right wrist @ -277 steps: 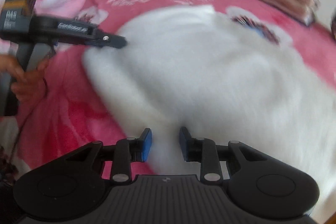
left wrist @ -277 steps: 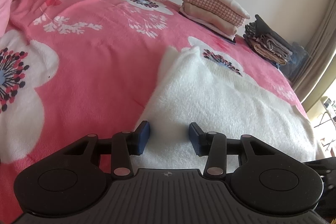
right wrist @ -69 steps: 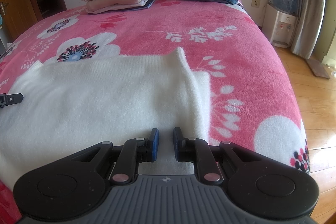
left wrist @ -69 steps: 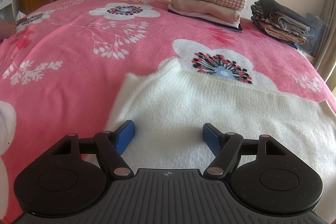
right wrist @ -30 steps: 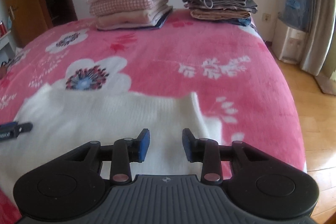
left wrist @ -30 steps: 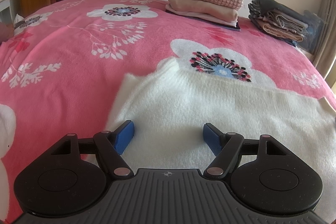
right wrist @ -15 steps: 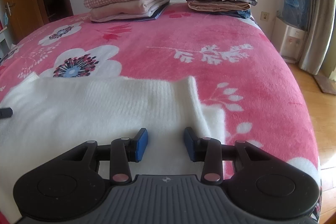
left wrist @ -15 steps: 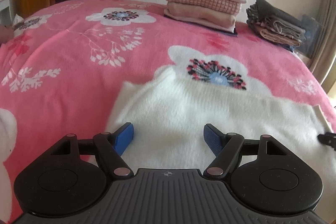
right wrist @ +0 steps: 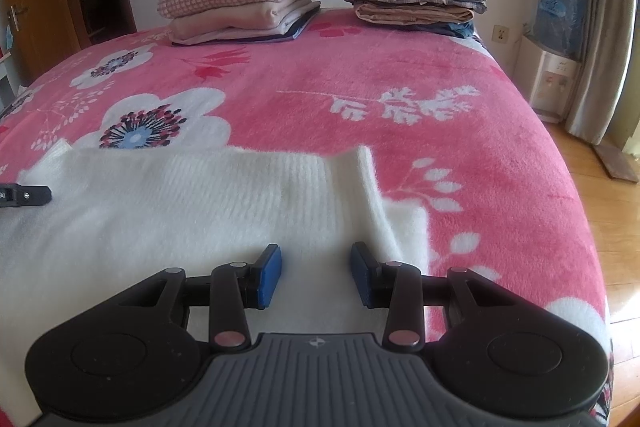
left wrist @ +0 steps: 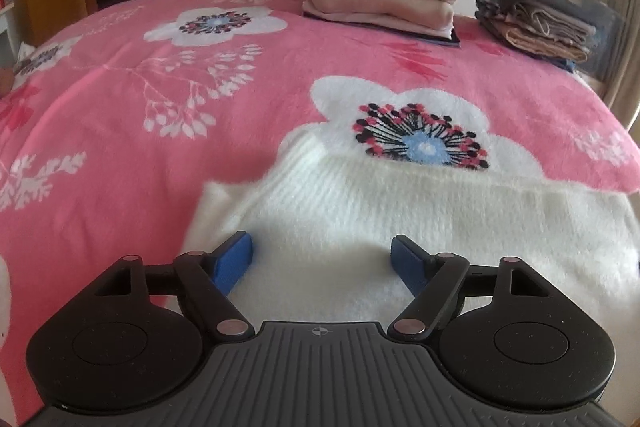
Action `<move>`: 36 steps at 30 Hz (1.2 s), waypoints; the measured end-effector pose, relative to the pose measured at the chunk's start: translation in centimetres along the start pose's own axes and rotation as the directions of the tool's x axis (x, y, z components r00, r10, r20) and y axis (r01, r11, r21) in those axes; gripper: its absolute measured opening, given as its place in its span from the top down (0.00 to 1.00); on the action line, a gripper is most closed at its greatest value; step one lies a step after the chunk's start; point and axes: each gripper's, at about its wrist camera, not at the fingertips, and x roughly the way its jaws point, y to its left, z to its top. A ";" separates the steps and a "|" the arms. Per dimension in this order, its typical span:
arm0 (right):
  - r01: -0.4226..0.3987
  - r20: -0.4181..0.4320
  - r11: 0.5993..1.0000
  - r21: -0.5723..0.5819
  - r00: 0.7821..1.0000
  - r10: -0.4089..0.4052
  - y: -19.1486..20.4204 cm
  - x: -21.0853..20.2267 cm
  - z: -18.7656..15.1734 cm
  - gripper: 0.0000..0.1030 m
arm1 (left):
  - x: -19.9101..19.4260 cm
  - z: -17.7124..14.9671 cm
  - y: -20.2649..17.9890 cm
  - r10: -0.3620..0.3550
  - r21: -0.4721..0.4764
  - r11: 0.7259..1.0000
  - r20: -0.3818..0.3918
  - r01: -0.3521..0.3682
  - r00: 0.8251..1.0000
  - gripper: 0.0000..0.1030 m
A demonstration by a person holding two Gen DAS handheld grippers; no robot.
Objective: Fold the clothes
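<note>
Sweater [left wrist: 400,227] flat on near bed [left wrist: 120,107]. Left gripper [left wrist: 322,259] spread wide, has just been opening; right gripper [right wrist: 316,273] half-spread; both over the knit, gripping nothing. Risk: pinching single layer, crooked fold.

No words or numbers can be read anywhere. The tip of the other gripper [right wrist: 26,195] has a small white mark, too tiny and cut off to read.

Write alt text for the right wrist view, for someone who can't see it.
A white sweater lies flat on a pink floral blanket, under the open right gripper. Two stacks of folded clothes sit at the far end.
</note>
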 end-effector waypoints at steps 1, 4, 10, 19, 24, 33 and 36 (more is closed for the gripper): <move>0.001 -0.001 1.000 0.001 1.000 -0.001 0.0 0.0 0.0 0.60 | 0.0 0.0 -0.1 0.004 0.006 1.000 -0.001 -0.004 1.000 0.24; 0.004 -0.001 1.000 0.003 1.000 -0.004 0.1 0.0 0.0 0.60 | -0.1 0.0 0.0 0.003 0.004 1.000 -0.001 -0.003 1.000 0.24; 0.005 0.002 1.000 0.006 1.000 -0.005 0.1 0.0 -0.1 0.60 | 0.0 0.0 -0.2 0.011 0.012 1.000 0.000 -0.011 1.000 0.24; 0.005 0.009 1.000 0.006 1.000 -0.006 0.0 -0.1 -0.3 0.60 | 0.0 0.1 -0.3 0.014 0.011 1.000 -0.007 -0.013 1.000 0.23; 0.005 0.013 1.000 0.005 1.000 -0.005 0.0 -0.1 -0.3 0.60 | -2.0 0.9 -0.5 -0.006 -0.014 1.000 0.012 0.007 1.000 0.24; 0.008 0.019 1.000 0.003 1.000 -0.008 0.1 -0.1 -0.4 0.60 | -5.7 -2.0 -3.1 -0.062 0.076 0.995 -0.003 0.062 0.998 0.23; 0.012 0.018 1.000 0.000 1.000 -0.012 0.2 -0.1 -0.4 0.60 | -4.9 -4.1 -3.6 -0.064 0.104 0.992 -0.025 0.066 0.998 0.21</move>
